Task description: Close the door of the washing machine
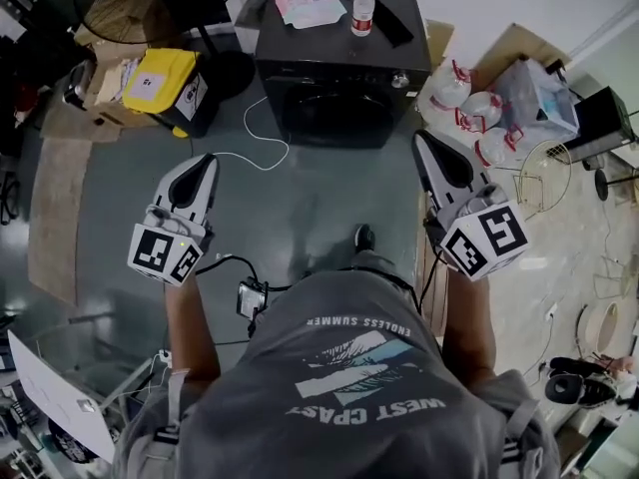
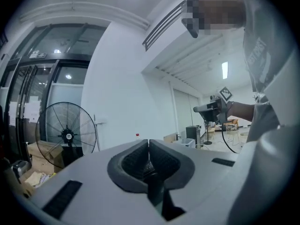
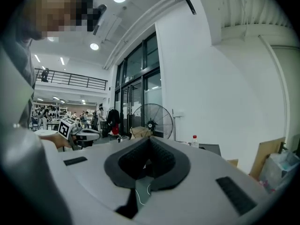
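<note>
The black washing machine [image 1: 339, 58] stands at the top of the head view, beyond the grey floor. Its round dark door [image 1: 334, 118] lies flush with the front. My left gripper [image 1: 205, 160] hangs in the air left of the machine and well short of it, jaws shut with nothing between them. My right gripper [image 1: 421, 138] is held to the machine's right, also shut and empty. In the left gripper view the dark pads [image 2: 148, 142] meet at the tip, and in the right gripper view the pads [image 3: 149, 139] meet too. Neither gripper touches the machine.
A water bottle [image 1: 362, 10] and a pink packet [image 1: 308, 3] lie on the machine's top. A white cable [image 1: 255, 148] loops on the floor in front. A yellow box [image 1: 165, 83] sits at left, white jugs [image 1: 464, 103] at right, and a standing fan [image 2: 65, 135] behind.
</note>
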A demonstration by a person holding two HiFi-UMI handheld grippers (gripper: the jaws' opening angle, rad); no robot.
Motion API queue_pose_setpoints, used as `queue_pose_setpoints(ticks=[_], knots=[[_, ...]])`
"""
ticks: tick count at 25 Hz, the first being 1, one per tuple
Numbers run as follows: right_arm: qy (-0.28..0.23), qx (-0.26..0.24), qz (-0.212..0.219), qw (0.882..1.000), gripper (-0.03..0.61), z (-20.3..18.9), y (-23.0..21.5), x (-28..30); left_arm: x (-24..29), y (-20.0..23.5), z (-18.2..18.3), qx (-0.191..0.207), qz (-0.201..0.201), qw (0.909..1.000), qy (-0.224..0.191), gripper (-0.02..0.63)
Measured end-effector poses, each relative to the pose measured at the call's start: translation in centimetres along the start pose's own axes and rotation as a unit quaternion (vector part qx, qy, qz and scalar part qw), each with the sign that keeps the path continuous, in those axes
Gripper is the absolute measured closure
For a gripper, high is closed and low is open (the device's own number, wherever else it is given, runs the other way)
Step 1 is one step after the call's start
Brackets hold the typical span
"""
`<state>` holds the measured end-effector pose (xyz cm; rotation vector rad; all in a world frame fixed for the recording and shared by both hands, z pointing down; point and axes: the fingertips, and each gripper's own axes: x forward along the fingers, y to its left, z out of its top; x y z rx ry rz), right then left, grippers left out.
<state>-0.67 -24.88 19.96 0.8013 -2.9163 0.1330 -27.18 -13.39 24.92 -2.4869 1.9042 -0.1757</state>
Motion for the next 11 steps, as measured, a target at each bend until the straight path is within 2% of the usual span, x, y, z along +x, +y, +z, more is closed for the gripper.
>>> queue_pose_setpoints(ticks=[11], knots=[[0.008,-0.001,-0.008,1.000,0.552,-0.2,-0.2,-1.3,0.2,-0.8,0.1,-0.003,-0.007,1.0000,-0.002,0.591]])
